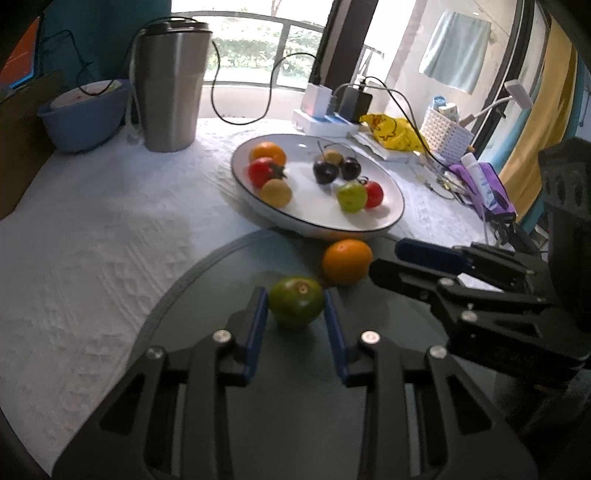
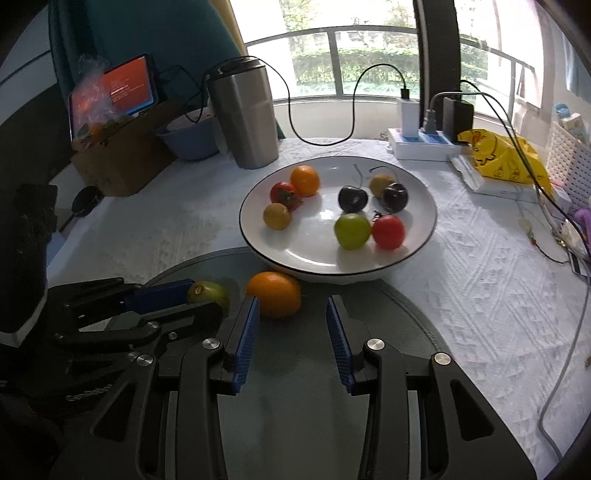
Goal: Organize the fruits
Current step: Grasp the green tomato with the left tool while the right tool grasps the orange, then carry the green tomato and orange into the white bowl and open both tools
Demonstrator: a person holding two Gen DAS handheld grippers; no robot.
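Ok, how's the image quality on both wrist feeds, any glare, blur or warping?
Left wrist view: window backlight washes out, edges bend, green fruit between the fingers slightly soft. Right wrist view: same bright window, dark corners, plate sharp, small highlight on it.

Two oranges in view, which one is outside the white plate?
The orange on the grey mat, just below the plate's rim. The other orange lies inside the plate beside a red tomato.

I see daylight through a wide window (image 2: 369,55) with a curved railing (image 2: 332,33) and green hedges outside. A white textured cloth (image 2: 480,277) covers my desk; teal curtain (image 2: 166,33) hangs left.
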